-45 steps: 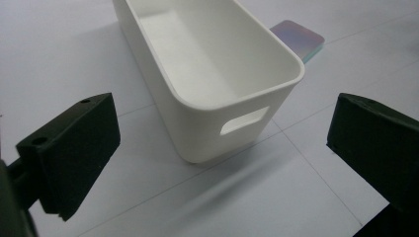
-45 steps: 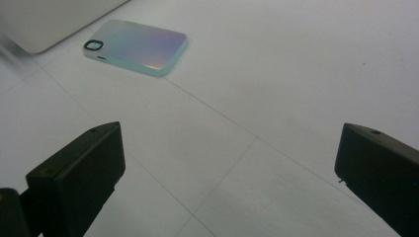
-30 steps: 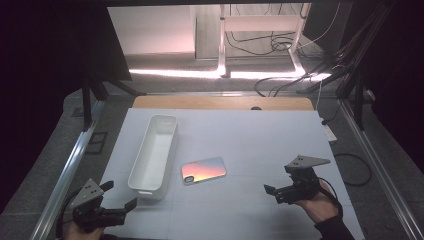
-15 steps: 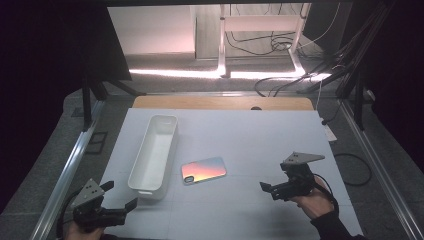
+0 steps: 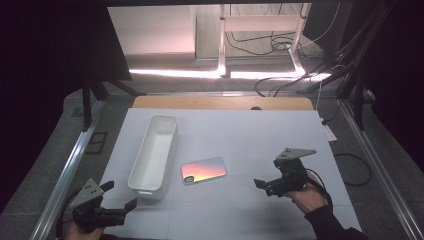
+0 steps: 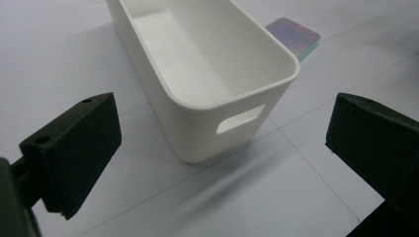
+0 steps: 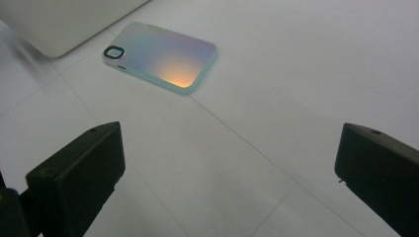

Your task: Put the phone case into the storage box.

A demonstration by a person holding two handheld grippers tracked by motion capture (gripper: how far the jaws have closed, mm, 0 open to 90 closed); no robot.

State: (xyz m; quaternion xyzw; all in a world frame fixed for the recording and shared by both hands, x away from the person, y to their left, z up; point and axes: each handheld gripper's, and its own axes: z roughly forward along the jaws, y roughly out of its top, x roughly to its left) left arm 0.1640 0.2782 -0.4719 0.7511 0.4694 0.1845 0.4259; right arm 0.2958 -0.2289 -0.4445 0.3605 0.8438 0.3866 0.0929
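A phone case (image 5: 203, 170) with a sunset-coloured back (camera cut-out towards the bin) is seen lying flat on the white table (image 5: 250, 135), just beside the long white bin (image 5: 154, 152) and apart from both grippers. The right gripper (image 5: 267, 186) is held low over the table to the right of the case, its jaws spread wide and empty, with the case framed ahead of them in the right gripper view (image 7: 160, 55). The left gripper (image 5: 120, 196) is held near the table's front-left corner, jaws likewise wide and empty, with the bin's handled end (image 6: 237, 121) faced in the left gripper view.
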